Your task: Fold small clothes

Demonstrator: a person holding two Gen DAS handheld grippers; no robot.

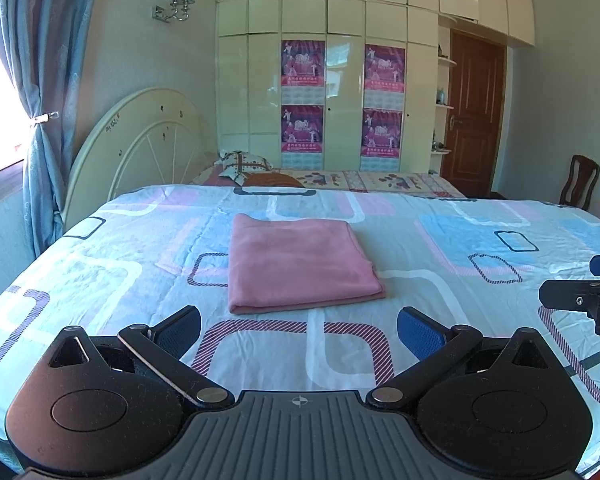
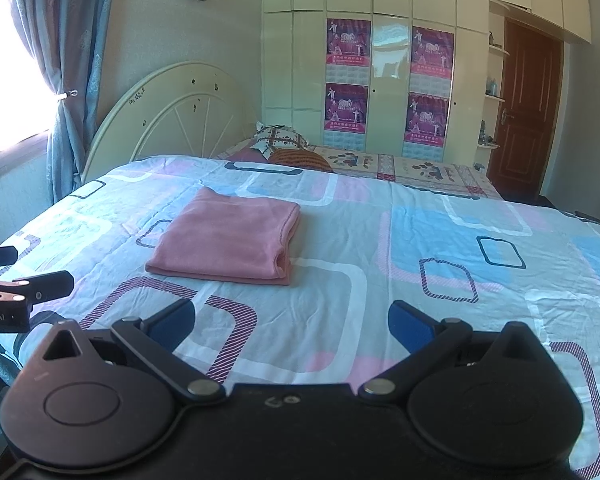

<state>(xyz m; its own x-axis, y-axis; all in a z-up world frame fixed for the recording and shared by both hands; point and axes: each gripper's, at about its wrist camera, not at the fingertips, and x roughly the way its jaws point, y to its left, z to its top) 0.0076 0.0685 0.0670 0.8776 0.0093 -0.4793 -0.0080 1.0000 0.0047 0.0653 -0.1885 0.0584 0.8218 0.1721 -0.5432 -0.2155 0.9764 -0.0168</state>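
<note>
Curtain [image 1: 40, 120]: blue, tied back, way over at 9 o'clock in both views, bright window behind it.

Headboard [image 1: 140, 148]: cream, rounded, around 10 o'clock past the far edge of the bedspread.

Left gripper [image 1: 298, 332]: I've got it hovering low over the bedspread [image 1: 440, 240], jaws spread wide, nothing between the blue pads [image 1: 180, 328]. Its black tip pokes into the right wrist view at 9 o'clock.

Pink cloth [image 1: 296, 264]: the task's thing. Sits at 12 o'clock from the left gripper, just beyond the fingertips, not touching them. Already a tidy rectangle, several layers stacked, with a folded edge on the near side. In the right wrist view it's at roughly 11 o'clock [image 2: 228, 236], layered ends showing at its right side.

Right gripper [image 2: 292, 320]: also spread wide and empty, hanging over bare bedspread, cloth well off to its left. From the left wrist view I only catch its tip at 3 o'clock [image 1: 580, 296].

Wardrobe [image 1: 340, 80]: cream doors with purple posters [image 1: 302, 66], 12 o'clock in the background.

Step, my read: folding looks basically done, both grippers clear of it.

Next move, my guess: either one more half fold, which means pinching both near corners together, or leave it alone. No other clothes visible to fold.
</note>
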